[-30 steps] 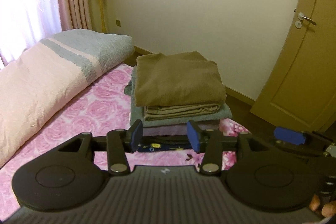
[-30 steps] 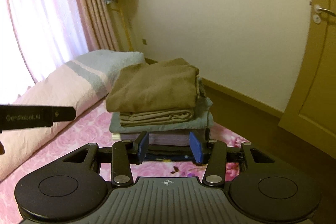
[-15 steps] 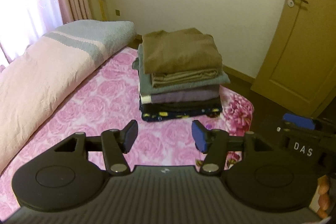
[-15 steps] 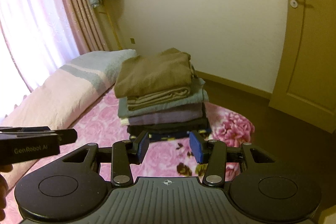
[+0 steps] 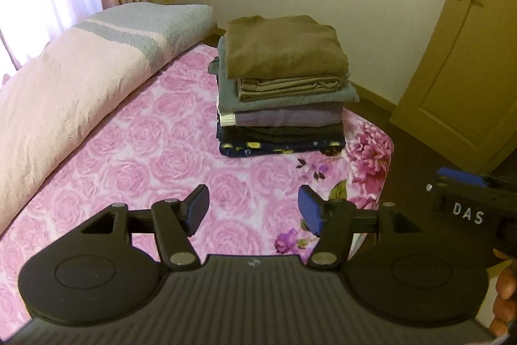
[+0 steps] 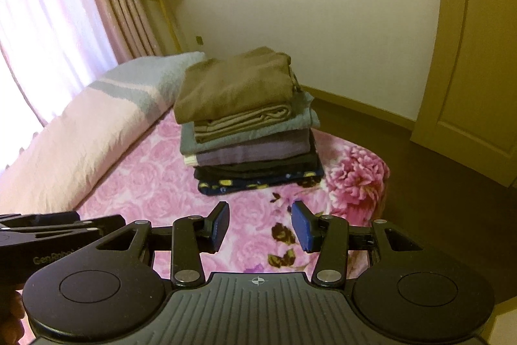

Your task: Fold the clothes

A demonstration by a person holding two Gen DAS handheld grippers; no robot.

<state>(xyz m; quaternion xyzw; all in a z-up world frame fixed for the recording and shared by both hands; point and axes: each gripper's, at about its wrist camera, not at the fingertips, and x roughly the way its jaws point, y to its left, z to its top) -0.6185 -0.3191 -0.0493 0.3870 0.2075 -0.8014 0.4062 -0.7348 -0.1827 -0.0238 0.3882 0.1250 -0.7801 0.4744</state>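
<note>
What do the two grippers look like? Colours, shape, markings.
Both alike: matte black bodies, ribbed centre plate, round discs either side, silver pivot pins, blue pads on the fingers. The left gripper shows white "GenRobot" lettering on its side; the right gripper shows "DAS". No cables visible.

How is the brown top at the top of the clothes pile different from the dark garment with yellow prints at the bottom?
The brown top is plain and one colour; the dark printed garment is navy with small yellow motifs. The brown top lies uppermost with its whole upper face showing; the dark printed garment rests on the pink floral bedspread with only its folded edge visible under the others. Both are folded flat in the same stack, and neither gripper touches them.
</note>
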